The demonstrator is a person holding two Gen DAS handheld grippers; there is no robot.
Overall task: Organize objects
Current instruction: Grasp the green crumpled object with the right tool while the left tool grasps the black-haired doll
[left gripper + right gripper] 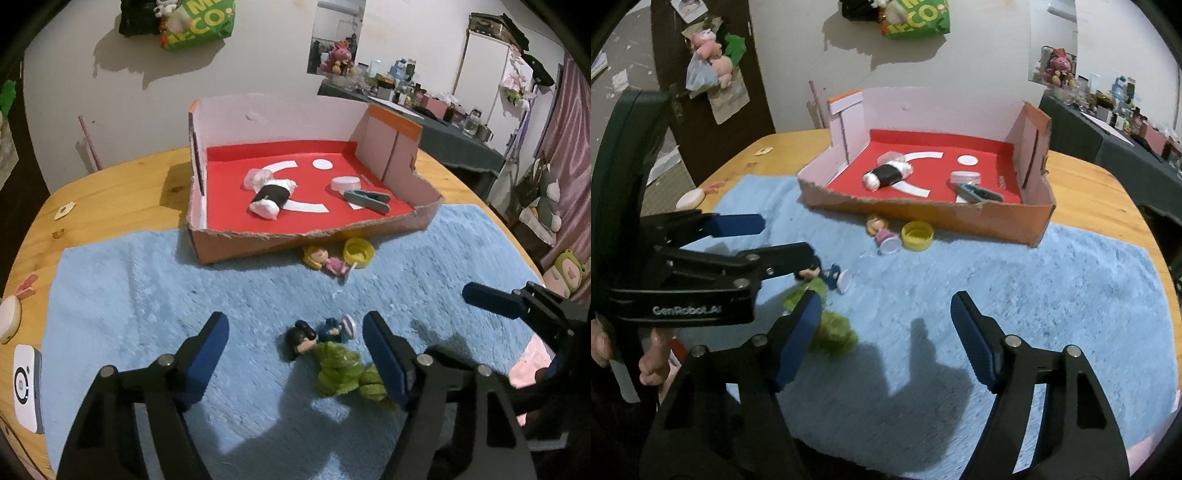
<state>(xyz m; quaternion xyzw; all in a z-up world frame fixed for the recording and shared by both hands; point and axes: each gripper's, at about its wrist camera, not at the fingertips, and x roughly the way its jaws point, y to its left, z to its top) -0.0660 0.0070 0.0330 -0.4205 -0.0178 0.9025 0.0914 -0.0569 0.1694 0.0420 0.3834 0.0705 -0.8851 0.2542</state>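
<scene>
A cardboard box (236, 240) (960, 218) with a red floor holds a black-and-white roll (271, 197) (886, 173), a clear lid (345, 183) and a grey clip (367, 199). On the blue towel (184, 295) lie a pink doll (327, 260) (882, 232), a yellow cap (358, 251) (916, 234), a dark-haired figure (314, 336) (827, 275) and a green fuzzy piece (343, 369) (834, 328). My left gripper (295, 354) (775, 240) is open, its fingers on either side of the figure and green piece. My right gripper (882, 339) is open and empty over the towel; one of its fingers (493, 301) shows in the left wrist view.
The towel lies on a round wooden table (110, 192). A white device (27, 387) and a round white item (9, 317) sit at the table's left edge. A cluttered side table (443, 122) and soft toys stand beyond, to the right.
</scene>
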